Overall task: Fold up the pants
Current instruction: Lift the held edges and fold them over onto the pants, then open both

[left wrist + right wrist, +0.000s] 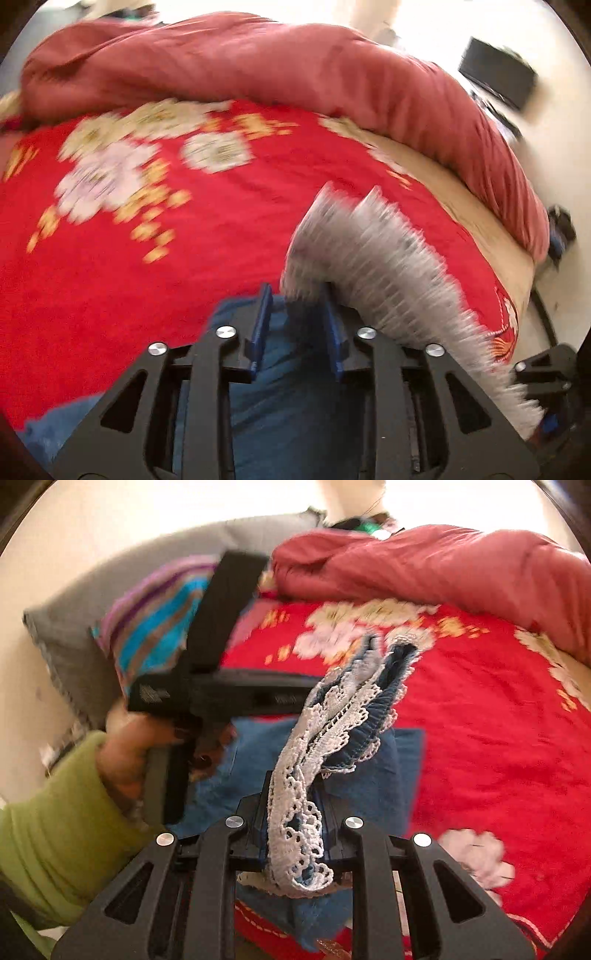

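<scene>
The pants are blue denim with white lace trim. In the left wrist view the blue cloth [291,398] lies under my left gripper [297,325], whose blue fingers stand apart with a blurred lace hem [388,266] rising beside the right finger. In the right wrist view my right gripper [295,834] is shut on the lace hem [306,812], which lifts a bunched leg [369,709] above the flat blue cloth [373,790]. The left gripper's black body [221,694] shows there, held by a hand in a green sleeve.
The pants lie on a red flowered bedspread [184,240]. A rumpled dull-red quilt [258,62] runs along the far side. A striped pillow [155,620] and a grey pillow [74,627] sit at the head. A dark box [498,74] stands on the floor beyond.
</scene>
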Demonstrator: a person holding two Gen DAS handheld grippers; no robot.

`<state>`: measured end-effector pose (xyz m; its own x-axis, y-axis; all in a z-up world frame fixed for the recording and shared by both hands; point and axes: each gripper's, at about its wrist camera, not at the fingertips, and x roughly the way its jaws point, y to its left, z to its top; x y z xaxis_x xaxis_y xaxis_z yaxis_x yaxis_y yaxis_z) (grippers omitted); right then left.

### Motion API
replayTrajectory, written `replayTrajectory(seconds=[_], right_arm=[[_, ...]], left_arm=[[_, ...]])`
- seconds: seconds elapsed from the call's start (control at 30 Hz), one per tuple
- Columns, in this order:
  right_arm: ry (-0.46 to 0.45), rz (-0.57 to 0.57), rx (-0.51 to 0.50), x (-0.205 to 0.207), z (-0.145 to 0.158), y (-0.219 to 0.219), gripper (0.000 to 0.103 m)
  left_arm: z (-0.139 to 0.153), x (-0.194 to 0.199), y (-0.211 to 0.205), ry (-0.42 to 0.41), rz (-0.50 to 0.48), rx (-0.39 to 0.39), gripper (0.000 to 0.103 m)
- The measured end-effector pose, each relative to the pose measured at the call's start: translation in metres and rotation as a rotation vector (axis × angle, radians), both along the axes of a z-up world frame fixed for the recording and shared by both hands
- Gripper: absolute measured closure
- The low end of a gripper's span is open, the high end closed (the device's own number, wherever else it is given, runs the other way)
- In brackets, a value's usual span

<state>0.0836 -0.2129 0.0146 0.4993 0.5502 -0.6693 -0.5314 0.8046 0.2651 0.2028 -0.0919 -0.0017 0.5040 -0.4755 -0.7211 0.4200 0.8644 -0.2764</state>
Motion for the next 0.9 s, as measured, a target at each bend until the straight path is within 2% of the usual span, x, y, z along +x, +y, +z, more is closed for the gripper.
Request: replayTrajectory(seconds=[0.13, 0.23, 0.33, 0.47, 0.53, 0.63, 0.7, 0.8, 0.9], right_arm=[[0.038, 0.05, -0.091, 0.0, -0.018, 0.037, 0.085], [0.023, 0.088, -0.146, -0.006, -0.021, 0.061, 0.082], [0.021, 0.121, -0.162, -0.008, -0.024, 0.082, 0.079], [0.028, 0.214, -0.175, -0.023, -0.031, 0.11, 0.058], [0.025, 0.266, -0.16, -0.031, -0.03, 0.119, 0.056], [-0.003, 0.303, -0.132, -0.042, -0.019, 0.116, 0.049], [-0.027, 0.289, -0.112, -0.048, -0.008, 0.103, 0.044], [-0.054, 0.217, -0.119, -0.046, 0.0, 0.075, 0.042], [-0.036, 0.13, -0.165, -0.035, -0.01, 0.047, 0.042]], left_arm=[[-0.019, -0.008, 0.068, 0.067, 0.135, -0.142, 0.073], [-0.025, -0.003, 0.107, 0.133, 0.247, -0.231, 0.072], [-0.025, -0.001, 0.132, 0.165, 0.309, -0.316, 0.067], [-0.023, -0.002, 0.137, 0.168, 0.315, -0.326, 0.063], [-0.024, -0.004, 0.134, 0.176, 0.295, -0.334, 0.06], [-0.028, -0.004, 0.127, 0.191, 0.263, -0.333, 0.055], [-0.03, -0.004, 0.122, 0.198, 0.248, -0.322, 0.054], [-0.036, -0.003, 0.111, 0.216, 0.222, -0.302, 0.054], [-0.043, -0.002, 0.099, 0.238, 0.198, -0.28, 0.052]])
